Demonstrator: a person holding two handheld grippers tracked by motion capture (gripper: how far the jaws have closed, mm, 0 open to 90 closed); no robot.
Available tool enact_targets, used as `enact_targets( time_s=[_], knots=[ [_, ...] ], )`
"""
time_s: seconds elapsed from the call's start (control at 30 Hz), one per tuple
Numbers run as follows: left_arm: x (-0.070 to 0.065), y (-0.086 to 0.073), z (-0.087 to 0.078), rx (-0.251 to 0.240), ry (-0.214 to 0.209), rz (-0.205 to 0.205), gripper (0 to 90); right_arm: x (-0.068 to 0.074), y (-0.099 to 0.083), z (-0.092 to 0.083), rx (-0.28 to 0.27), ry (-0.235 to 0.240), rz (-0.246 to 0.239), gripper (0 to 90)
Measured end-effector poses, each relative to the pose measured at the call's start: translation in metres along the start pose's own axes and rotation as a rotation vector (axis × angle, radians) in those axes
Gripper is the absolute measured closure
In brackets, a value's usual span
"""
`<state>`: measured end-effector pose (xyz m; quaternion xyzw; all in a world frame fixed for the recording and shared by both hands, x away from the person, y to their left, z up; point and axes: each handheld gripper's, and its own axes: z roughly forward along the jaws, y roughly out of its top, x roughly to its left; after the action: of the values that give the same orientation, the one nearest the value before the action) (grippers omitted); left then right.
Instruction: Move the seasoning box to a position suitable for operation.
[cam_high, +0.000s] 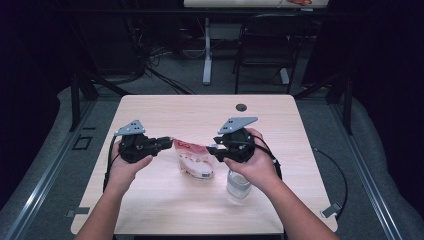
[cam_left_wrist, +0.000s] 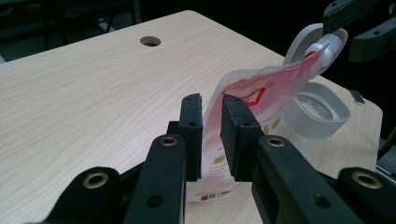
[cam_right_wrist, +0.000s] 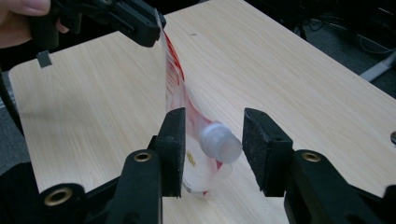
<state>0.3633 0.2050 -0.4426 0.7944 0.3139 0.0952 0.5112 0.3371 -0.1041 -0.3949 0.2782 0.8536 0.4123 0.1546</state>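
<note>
— Where's the pouch (cam_high: 194, 159)?
— Mid-worktop (cam_high: 165, 107), left tongs (cam_left_wrist: 211, 135) clamped on its edge.
— And the right tongs (cam_right_wrist: 212, 151)?
— Apart, pads either side of its white cap (cam_right_wrist: 219, 143), not pressing.

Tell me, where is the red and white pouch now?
In the high view the pouch hangs over the table's middle, pinched by the left claw, its cap between the open right claw, beside a clear jar.

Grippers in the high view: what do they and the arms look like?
Both the left gripper and the right gripper are black, blocky units, each topped by a grey three-cornered plate with dark dots. Black cables loop from each body. The jaws carry flat black pads and brass-ringed holes. The forearms are bare, no sleeves showing.
</note>
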Motion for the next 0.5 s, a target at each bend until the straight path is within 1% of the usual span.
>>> enact_targets(
  time_s=[0.13,0.23,0.27,0.3,0.37,0.4,0.43,0.5],
  knots=[
    [0.002,0.0,-0.004,-0.011,0.004,-0.006,77.5,0.001,0.01,0.005,0.004,0.032,-0.01,61.0],
    [0.003,0.0,-0.006,-0.019,0.006,-0.013,77.0,0.001,0.014,0.009,0.013,0.034,-0.021,61.1],
    [0.004,0.0,-0.008,-0.015,0.008,-0.012,77.0,0.002,0.016,0.011,0.013,0.038,-0.025,61.3],
    [0.005,0.0,-0.009,-0.022,0.008,-0.013,77.0,0.002,0.018,0.013,0.014,0.043,-0.023,61.3],
    [0.006,0.0,-0.011,-0.026,0.023,-0.015,77.0,0.003,0.024,0.02,0.018,0.055,-0.027,61.8],
    [0.006,0.0,-0.011,-0.026,0.023,-0.015,77.0,0.003,0.027,0.022,0.023,0.055,-0.032,61.9],
    [0.007,-0.001,-0.012,-0.019,0.037,-0.011,77.0,0.004,0.029,0.024,0.028,0.056,-0.037,62.1],
    [0.008,-0.001,-0.013,-0.017,0.037,-0.012,77.0,0.004,0.031,0.027,0.029,0.057,-0.039,62.2]
  ],
)
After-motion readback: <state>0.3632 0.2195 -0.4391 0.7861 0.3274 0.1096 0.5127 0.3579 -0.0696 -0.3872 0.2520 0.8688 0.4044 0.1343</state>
